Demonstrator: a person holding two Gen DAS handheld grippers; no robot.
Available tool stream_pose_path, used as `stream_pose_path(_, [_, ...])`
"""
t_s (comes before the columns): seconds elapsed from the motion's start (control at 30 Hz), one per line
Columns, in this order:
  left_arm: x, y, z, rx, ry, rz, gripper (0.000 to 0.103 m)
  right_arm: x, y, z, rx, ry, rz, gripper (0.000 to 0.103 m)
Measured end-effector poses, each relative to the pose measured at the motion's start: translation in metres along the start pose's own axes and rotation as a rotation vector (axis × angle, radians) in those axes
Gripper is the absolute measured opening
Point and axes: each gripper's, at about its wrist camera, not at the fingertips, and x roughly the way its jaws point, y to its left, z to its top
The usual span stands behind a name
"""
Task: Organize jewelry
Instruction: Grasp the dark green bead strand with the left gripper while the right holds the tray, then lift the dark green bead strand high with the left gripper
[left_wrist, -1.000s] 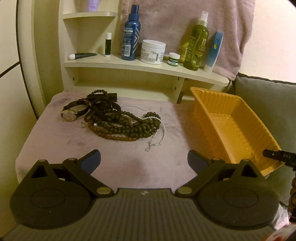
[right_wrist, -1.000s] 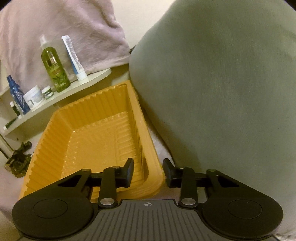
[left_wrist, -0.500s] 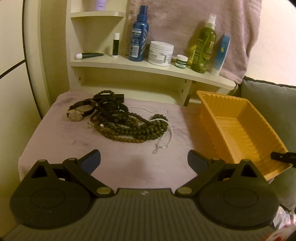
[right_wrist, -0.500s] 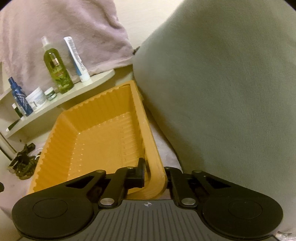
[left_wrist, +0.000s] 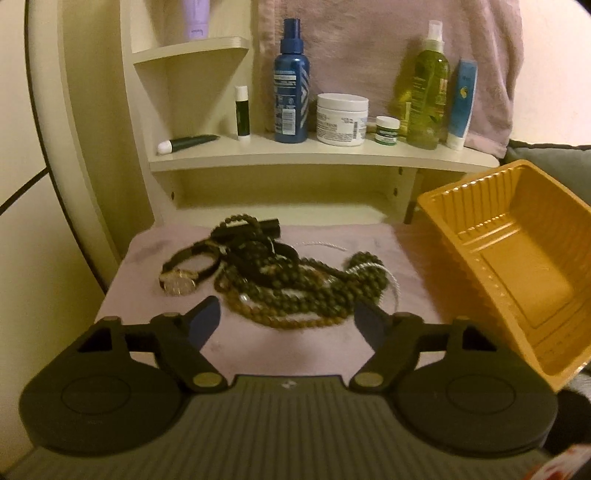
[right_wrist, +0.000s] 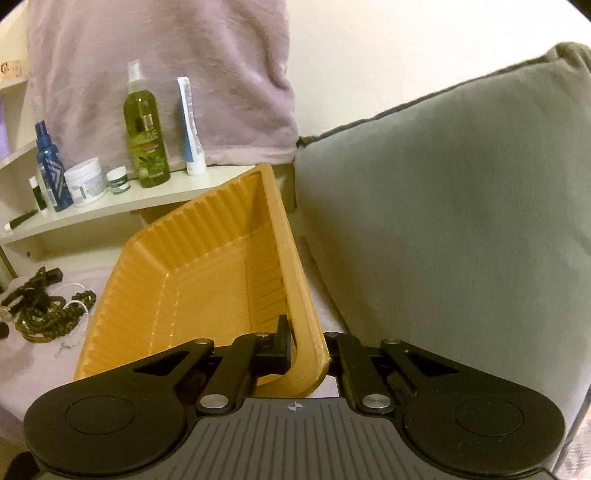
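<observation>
Orange plastic tray (right_wrist: 207, 280) is pinched by its near rim in the right gripper (right_wrist: 308, 354) and tilted, while the left gripper (left_wrist: 288, 321) is closing, nothing yet between its jaws, just short of the tangled beads (left_wrist: 295, 291), so I'd lift one strand cleanly.

the left gripper (left_wrist: 288, 320) hangs over a tangle of beaded necklaces (left_wrist: 295, 295), jaws closing with nothing pinched; a tilted orange tray (left_wrist: 480, 236) sits right.
</observation>
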Motion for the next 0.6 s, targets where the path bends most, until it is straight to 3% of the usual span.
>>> stream_pose_path(0.23, [0.026,0.01,0.009,0.04,-0.005,-0.011,0.052,0.0,0.004,0.001,-0.025,0.008,-0.03,0.006])
stream_pose_path(0.37, [0.042,0.011,0.009,0.08,0.007,-0.016,0.035,-0.001,0.005,0.002,-0.03,0.011,-0.039,0.006])
stream_pose_path(0.6, [0.069,0.009,0.007,0.102,0.051,-0.046,0.028,-0.001,0.007,0.003,-0.034,0.015,-0.047,0.006])
